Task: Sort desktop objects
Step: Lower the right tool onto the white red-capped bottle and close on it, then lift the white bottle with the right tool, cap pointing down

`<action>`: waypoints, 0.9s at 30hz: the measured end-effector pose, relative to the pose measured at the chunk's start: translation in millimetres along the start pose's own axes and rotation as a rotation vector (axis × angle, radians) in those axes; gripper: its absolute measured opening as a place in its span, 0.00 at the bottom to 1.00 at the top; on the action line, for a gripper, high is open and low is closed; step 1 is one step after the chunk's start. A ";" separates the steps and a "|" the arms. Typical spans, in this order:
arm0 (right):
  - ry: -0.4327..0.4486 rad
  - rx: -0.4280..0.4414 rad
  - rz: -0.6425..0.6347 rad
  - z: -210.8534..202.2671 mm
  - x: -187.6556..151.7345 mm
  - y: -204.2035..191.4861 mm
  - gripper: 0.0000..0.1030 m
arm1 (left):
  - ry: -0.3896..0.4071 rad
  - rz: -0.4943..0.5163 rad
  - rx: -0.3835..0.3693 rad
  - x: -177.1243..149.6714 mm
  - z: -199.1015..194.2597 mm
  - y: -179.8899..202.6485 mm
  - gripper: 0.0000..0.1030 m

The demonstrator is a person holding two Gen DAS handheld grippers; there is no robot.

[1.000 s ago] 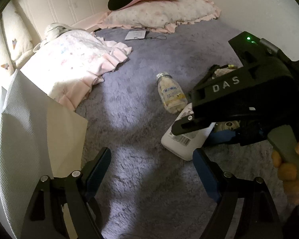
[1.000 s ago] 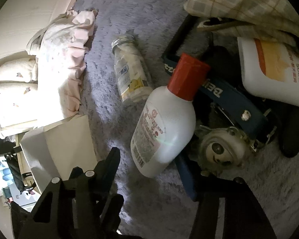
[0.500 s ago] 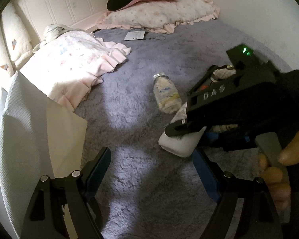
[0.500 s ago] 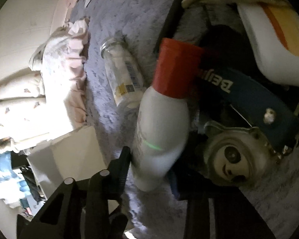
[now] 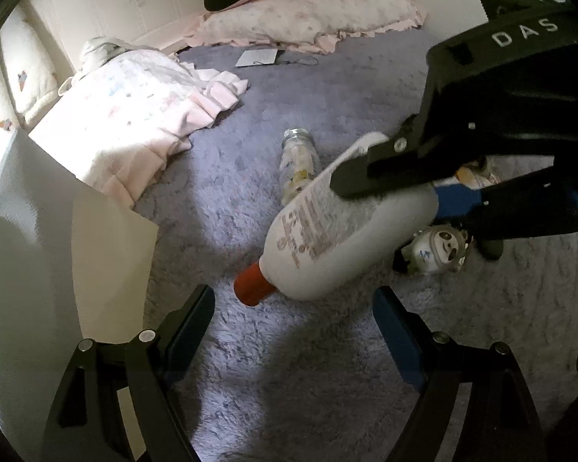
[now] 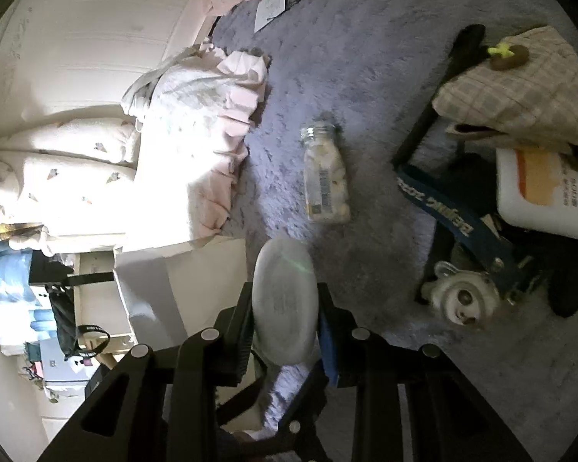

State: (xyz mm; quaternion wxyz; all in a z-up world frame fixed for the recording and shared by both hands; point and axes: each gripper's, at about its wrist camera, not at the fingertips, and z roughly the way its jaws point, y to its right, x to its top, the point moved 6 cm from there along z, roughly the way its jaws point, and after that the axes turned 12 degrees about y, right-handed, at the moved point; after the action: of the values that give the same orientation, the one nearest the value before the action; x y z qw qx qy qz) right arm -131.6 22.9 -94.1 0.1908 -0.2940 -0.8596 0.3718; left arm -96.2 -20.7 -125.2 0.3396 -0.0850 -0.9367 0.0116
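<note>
The white bottle (image 5: pixel 327 238), which lay on the purple rug (image 5: pixel 250 385) a second ago, has been lifted clear, cap down, at the centre of the left view. It is clamped between the still-closing jaws of the right gripper (image 6: pixel 285 315); the left gripper (image 5: pixel 294 319) is held wide and empty at the bottom. One item is judged ready for sorting.

White capitals "DAS" stand on the black housing of the right gripper (image 5: pixel 385 188), seen in the left wrist view. The white plastic bottle with a red cap (image 5: pixel 320 246) carries a block of reddish-brown print on its side, too blurred to read. In the right wrist view, a blue strap (image 6: pixel 451 211) bears white lettering, upside down, that reads "BEIJING" followed by digits I cannot make out. The clear glass jar (image 6: pixel 325 177) lying on the lilac plush bedcover (image 6: pixel 366 77) shows a barcode. The white container with an orange panel (image 6: pixel 539 192) has small characters, illegible.
</note>
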 end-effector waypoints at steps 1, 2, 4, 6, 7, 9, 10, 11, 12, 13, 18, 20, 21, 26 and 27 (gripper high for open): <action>-0.008 -0.005 -0.003 0.4 -1.8 2.2 0.26 | -0.001 0.006 0.001 -0.3 0.0 1.1 0.81; -0.016 -0.006 0.002 1.0 -3.5 3.9 0.26 | -0.002 0.015 0.005 -0.7 -0.1 2.7 0.81; -0.034 0.001 0.017 -0.4 -6.6 9.1 0.26 | 0.000 0.029 0.008 -1.7 -0.2 5.3 0.81; -0.041 -0.003 0.008 -5.4 -8.6 9.2 0.26 | -0.001 0.046 0.014 -2.8 0.0 7.4 0.81; -0.043 -0.012 -0.009 -9.2 -9.7 8.7 0.26 | -0.002 0.051 0.016 -3.3 0.2 8.2 0.81; -0.053 -0.044 -0.059 -15.8 -11.4 8.2 0.26 | -0.020 0.056 -0.006 -5.8 1.9 11.1 0.82; -0.068 -0.062 -0.090 -16.5 -12.7 8.1 0.26 | -0.034 0.064 -0.006 -8.3 3.4 13.0 0.82; -0.080 -0.072 -0.109 -16.0 -13.9 8.0 0.26 | -0.044 0.081 -0.004 -11.4 4.7 15.8 0.82; -0.096 -0.085 -0.127 -14.2 -15.9 8.4 0.26 | -0.049 0.099 0.001 -14.1 4.9 18.8 0.82; -0.110 -0.100 -0.141 -11.4 -18.1 9.6 0.26 | -0.049 0.119 0.009 -16.6 4.9 21.0 0.82; -0.178 -0.122 -0.144 1.6 -27.1 18.7 0.26 | -0.067 0.129 0.008 -30.9 4.7 21.1 0.82; -0.173 -0.128 -0.134 3.4 -25.1 20.8 0.28 | -0.088 0.110 0.007 -35.6 7.7 16.3 0.82; -0.183 -0.143 -0.142 5.8 -26.0 22.4 0.31 | -0.093 0.095 0.006 -36.7 8.3 13.1 0.82; -0.247 -0.183 -0.156 28.4 -39.0 26.5 0.34 | -0.072 0.021 -0.007 -30.3 2.2 1.2 0.82; -0.263 -0.189 -0.164 35.2 -41.9 26.0 0.34 | -0.068 0.013 -0.008 -29.1 0.9 -0.2 0.82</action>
State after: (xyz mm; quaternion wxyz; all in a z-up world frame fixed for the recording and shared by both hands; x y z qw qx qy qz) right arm -109.7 -8.4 -141.1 0.0781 -0.1882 -0.9294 0.3077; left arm -74.8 -25.7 -144.3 0.3073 -0.0922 -0.9470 0.0128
